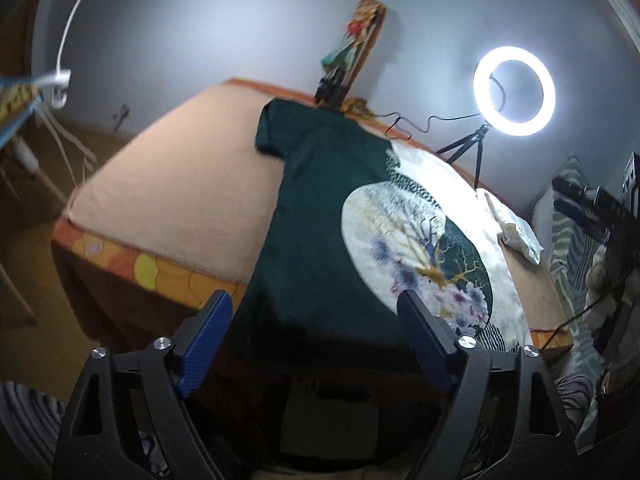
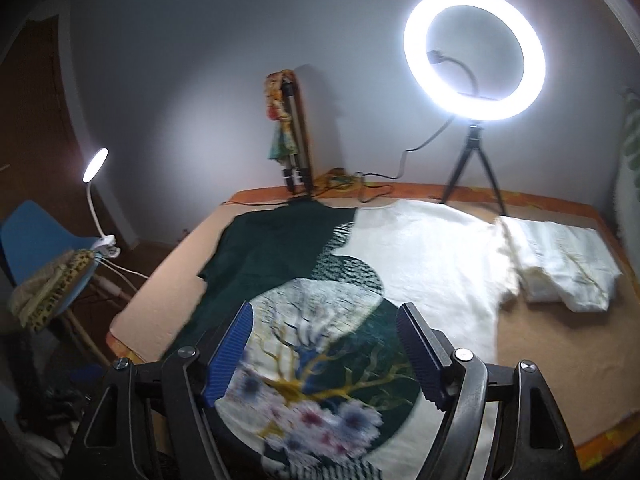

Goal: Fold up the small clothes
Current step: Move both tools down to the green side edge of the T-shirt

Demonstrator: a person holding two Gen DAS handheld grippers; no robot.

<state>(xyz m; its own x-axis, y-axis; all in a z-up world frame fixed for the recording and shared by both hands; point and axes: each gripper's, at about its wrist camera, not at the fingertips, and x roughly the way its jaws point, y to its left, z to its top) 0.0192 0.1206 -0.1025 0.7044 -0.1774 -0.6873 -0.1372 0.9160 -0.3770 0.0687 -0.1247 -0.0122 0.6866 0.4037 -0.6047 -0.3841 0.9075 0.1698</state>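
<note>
A small T-shirt (image 1: pixel 320 240), half dark green and half cream with a round tree-and-flower print, lies spread flat on the bed; it also shows in the right wrist view (image 2: pixel 420 256). My left gripper (image 1: pixel 316 312) is open and empty, above the shirt's dark green hem near the bed's front edge. My right gripper (image 2: pixel 324 324) is open and empty, above the printed circle (image 2: pixel 320 360). A folded cream garment (image 2: pixel 560 264) lies to the right of the shirt, and shows in the left wrist view (image 1: pixel 516 228).
A lit ring light on a tripod (image 2: pixel 474 56) stands at the bed's back edge with a cable. A folded tripod with a doll (image 2: pixel 290 128) leans on the wall. A blue chair (image 2: pixel 36 240) with a clip lamp (image 2: pixel 96 166) stands left of the bed (image 1: pixel 180 200).
</note>
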